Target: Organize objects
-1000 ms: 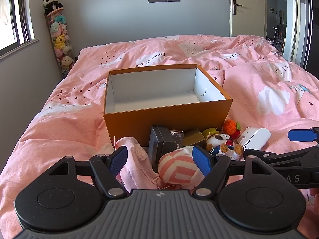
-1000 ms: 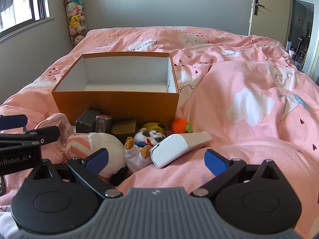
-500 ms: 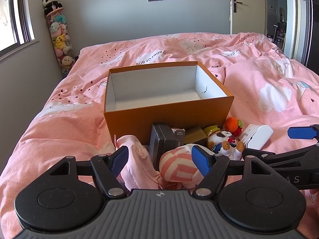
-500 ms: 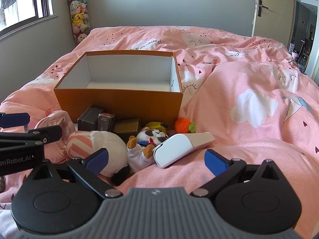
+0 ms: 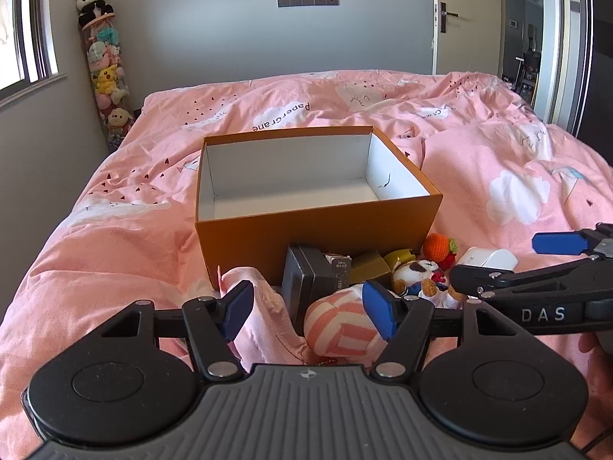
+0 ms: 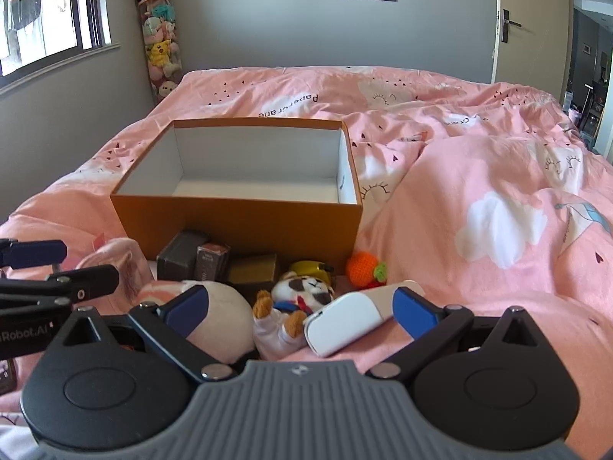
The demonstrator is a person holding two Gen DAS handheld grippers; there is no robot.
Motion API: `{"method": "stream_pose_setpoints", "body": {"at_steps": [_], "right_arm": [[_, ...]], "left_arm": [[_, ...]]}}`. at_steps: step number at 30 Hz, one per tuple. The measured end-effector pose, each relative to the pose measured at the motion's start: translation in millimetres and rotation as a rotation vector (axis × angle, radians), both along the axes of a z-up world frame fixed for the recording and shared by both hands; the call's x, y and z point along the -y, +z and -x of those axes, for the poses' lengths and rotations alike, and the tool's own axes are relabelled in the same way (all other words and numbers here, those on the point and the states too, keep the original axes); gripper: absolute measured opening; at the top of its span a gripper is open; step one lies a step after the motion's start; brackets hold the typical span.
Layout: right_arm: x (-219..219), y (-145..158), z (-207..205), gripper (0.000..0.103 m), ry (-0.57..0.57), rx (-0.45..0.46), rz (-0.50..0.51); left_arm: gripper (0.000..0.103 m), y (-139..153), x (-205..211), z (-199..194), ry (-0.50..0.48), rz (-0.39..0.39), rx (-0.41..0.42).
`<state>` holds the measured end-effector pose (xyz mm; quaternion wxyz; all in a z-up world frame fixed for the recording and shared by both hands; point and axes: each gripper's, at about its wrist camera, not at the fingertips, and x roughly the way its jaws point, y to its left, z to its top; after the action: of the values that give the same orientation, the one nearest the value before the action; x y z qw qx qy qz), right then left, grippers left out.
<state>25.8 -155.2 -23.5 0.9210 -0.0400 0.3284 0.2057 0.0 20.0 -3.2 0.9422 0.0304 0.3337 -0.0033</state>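
An open orange box (image 5: 318, 230) (image 6: 237, 226) stands empty on the pink bed. Along its near wall lie a dark grey box (image 5: 306, 280), a gold box (image 5: 369, 266), an orange crocheted fruit (image 6: 364, 264), a plush dog (image 6: 299, 295) and a white case (image 6: 345, 320). My left gripper (image 5: 306, 308) hangs over a pink cloth (image 5: 260, 306) and a pink-striped plush (image 5: 341, 329). Its jaws are closing with both between them, but the pads are not pressing. My right gripper (image 6: 302, 310) is open over the dog and the white case.
The pink duvet (image 5: 115, 249) covers the whole bed in soft folds. A tall tube of plush toys (image 5: 103, 65) stands in the far left corner by a window. A door (image 5: 467, 19) is at the far right. The right gripper's fingers (image 5: 559, 243) reach in beside the left one.
The left gripper's pads have come a little closer together around the cloth and the striped plush. In the right wrist view the items sit slightly lower, and the white case now overlaps the right pad.
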Motion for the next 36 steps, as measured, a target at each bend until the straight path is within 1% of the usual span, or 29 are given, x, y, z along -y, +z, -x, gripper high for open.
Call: {"method": "stream_pose_setpoints", "body": {"at_steps": [1,2,3,4,6,8,9,10,12,14,15,17,19,21,23,24,27,29,32,36], "right_arm": [[-2,1,-3,0.102,0.008,-0.011,-0.005],[-4,2,-6,0.102,0.016,-0.02,-0.009],[-7,3,-8,0.102,0.029,-0.029,-0.011],[-11,3,-11,0.102,0.045,-0.038,-0.01],[-19,4,-17,0.102,0.074,-0.058,-0.002],[-28,3,-22,0.1,0.102,-0.078,0.006],[-33,3,-25,0.095,0.121,-0.093,0.006],[-37,2,-28,0.087,0.137,-0.108,0.008],[-46,1,-33,0.08,0.171,-0.146,0.005],[-56,0,-39,0.075,0.203,-0.185,-0.007],[-60,0,-41,0.071,0.217,-0.195,-0.011],[-73,2,-44,0.065,0.25,-0.215,-0.018],[-85,4,-46,0.059,0.28,-0.229,-0.028],[-99,6,-47,0.058,0.314,-0.249,-0.042],[-114,8,-49,0.056,0.347,-0.277,-0.051],[-120,9,-49,0.056,0.366,-0.291,-0.054],[-139,11,-53,0.054,0.415,-0.339,-0.042],[-153,11,-59,0.053,0.438,-0.379,-0.01],[-168,8,-66,0.053,0.468,-0.446,0.029],[-187,-2,-73,0.053,0.485,-0.514,0.105]], "left_arm": [[0.077,2,-4,0,0.006,0.016,0.0],[0.073,4,-7,-1,0.006,0.028,0.001],[0.067,6,-10,-2,0.001,0.036,0.003],[0.065,7,-14,-2,-0.003,0.044,0.006],[0.064,10,-21,-4,0.004,0.059,0.002],[0.063,11,-30,-9,0.017,0.084,-0.018],[0.062,12,-36,-13,0.024,0.103,-0.033],[0.061,12,-42,-15,0.034,0.122,-0.048],[0.061,12,-57,-20,0.063,0.161,-0.082],[0.061,11,-74,-25,0.088,0.209,-0.117],[0.061,11,-81,-26,0.099,0.227,-0.136],[0.059,10,-95,-29,0.115,0.25,-0.169],[0.057,7,-106,-33,0.143,0.257,-0.192],[0.053,4,-117,-38,0.173,0.268,-0.22],[0.052,2,-128,-45,0.188,0.29,-0.257],[0.052,0,-133,-49,0.187,0.305,-0.275],[0.051,-4,-149,-65,0.161,0.354,-0.364],[0.05,-9,-155,-76,0.128,0.357,-0.427],[0.049,-19,-162,-92,0.109,0.376,-0.518],[0.049,-31,-167,-107,0.097,0.414,-0.589]]}}
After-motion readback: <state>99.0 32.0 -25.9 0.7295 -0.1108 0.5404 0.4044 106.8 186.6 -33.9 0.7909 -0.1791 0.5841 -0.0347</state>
